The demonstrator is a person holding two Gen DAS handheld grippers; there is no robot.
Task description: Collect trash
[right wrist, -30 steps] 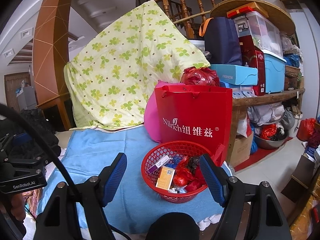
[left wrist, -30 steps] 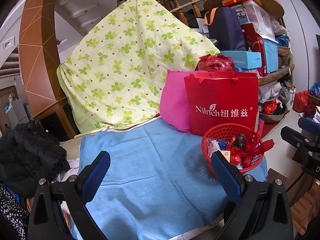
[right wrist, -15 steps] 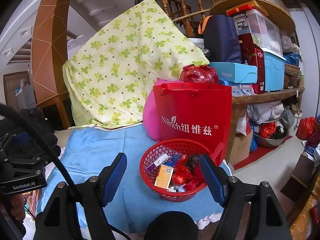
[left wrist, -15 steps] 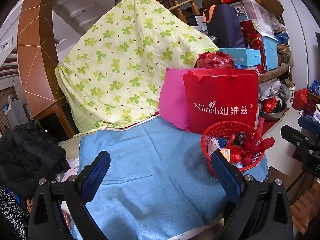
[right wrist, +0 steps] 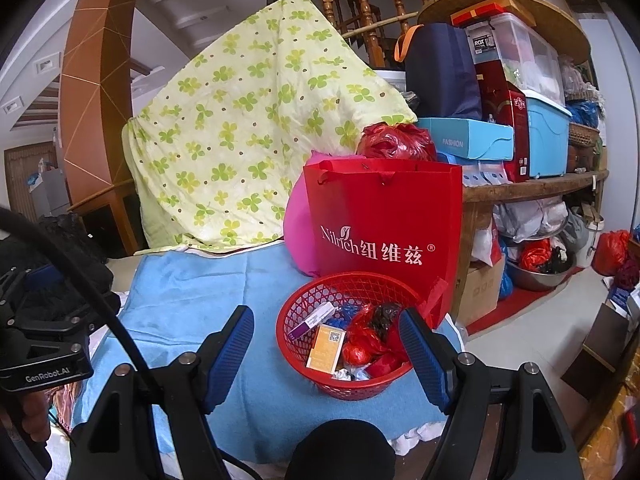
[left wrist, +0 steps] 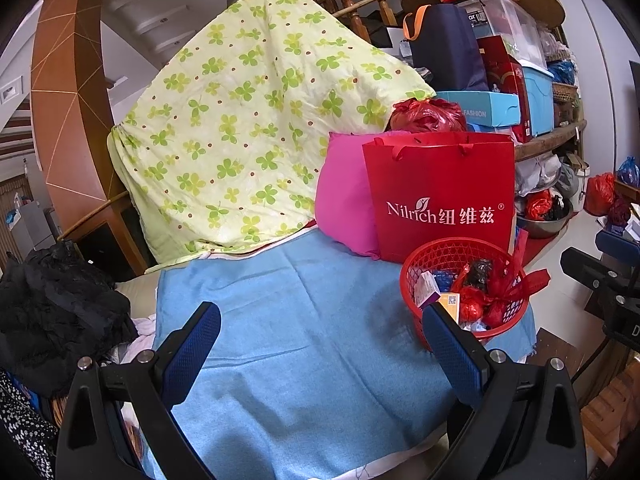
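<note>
Between spread right jaws, red basket point(right wrist: 352, 384) of trash, left jaws spread, empty

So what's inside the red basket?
The red basket holds crumpled red wrappers, an orange packet, a white and purple box, something dark and blue bits. Whatever lies underneath that pile is covered up.

We're inside a lived-in home, clearly: a wooden staircase railing point(right wrist: 384, 20) climbs behind, a clover-print quilt point(right wrist: 248, 120) drapes over furniture, and a wooden shelf point(right wrist: 532, 188) sags under plastic storage bins point(right wrist: 548, 136) and boxes.
</note>
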